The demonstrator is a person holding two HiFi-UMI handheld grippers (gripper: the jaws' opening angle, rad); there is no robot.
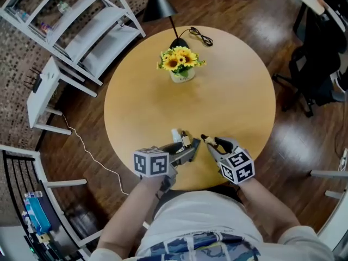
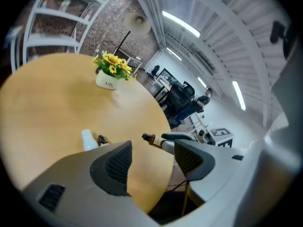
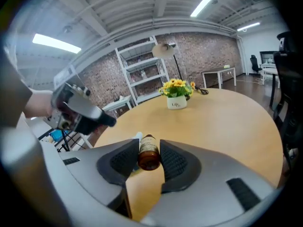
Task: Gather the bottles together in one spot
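Note:
My right gripper (image 3: 149, 159) is shut on a small brown bottle (image 3: 149, 151) with a pale label, held between its pads above the near edge of the round wooden table (image 1: 228, 91). In the head view the right gripper (image 1: 208, 142) points left towards my left gripper (image 1: 190, 149). The left gripper (image 2: 152, 151) is open with nothing between its jaws. Just beyond its left jaw stand a white bottle (image 2: 88, 139) and a small dark-capped bottle (image 2: 102, 139). Both also show in the head view, white bottle (image 1: 175, 134) and dark-capped bottle (image 1: 185, 139). The held brown bottle (image 2: 150, 138) hangs a short way right of them.
A white pot of yellow flowers (image 1: 181, 64) stands at the table's far side, next to a black lamp base (image 1: 176, 41) and cable (image 1: 200, 36). White shelving (image 1: 81, 26) stands off to the left, and a dark office chair (image 1: 315, 64) off to the right.

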